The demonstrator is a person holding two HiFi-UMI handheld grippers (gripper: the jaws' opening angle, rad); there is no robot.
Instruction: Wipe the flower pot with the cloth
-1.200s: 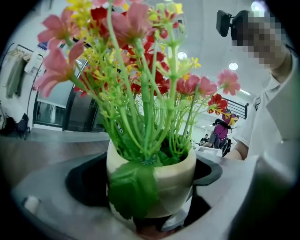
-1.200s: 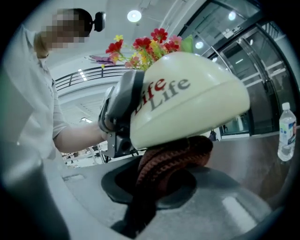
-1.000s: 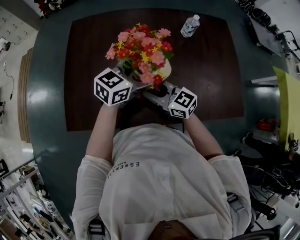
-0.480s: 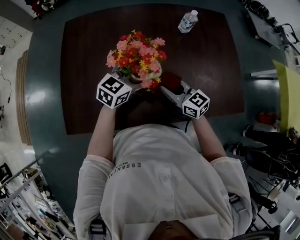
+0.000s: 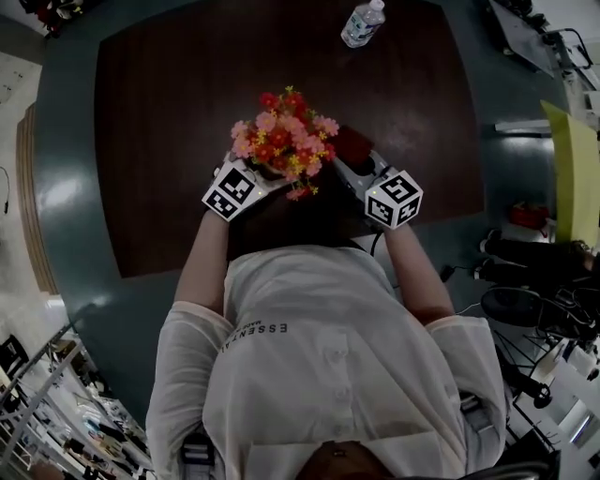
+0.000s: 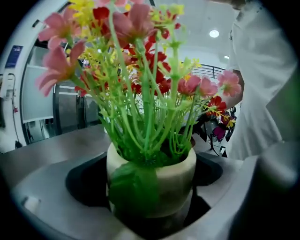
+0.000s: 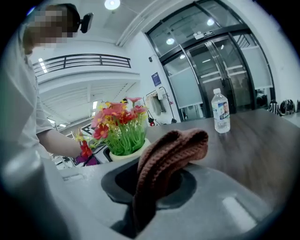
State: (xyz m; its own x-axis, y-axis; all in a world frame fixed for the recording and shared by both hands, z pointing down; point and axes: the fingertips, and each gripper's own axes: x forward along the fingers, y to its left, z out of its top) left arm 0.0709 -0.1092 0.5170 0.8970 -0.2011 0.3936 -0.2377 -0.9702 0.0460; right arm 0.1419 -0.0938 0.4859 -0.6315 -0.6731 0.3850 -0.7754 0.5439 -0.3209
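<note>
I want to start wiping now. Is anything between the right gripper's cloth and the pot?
Nothing visible. The cloth, clamped in the right gripper, faces the flower pot in the left gripper across open space; only the flowers overhang the pot's rim.

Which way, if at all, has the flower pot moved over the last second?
Yes. The flower pot has drawn back toward the near edge of the table, farther from the water bottle.

Dark table (image 5: 169, 141), flower pot (image 5: 281, 141), cloth (image 5: 352, 145) beside — bottle (image 5: 362, 23)
</note>
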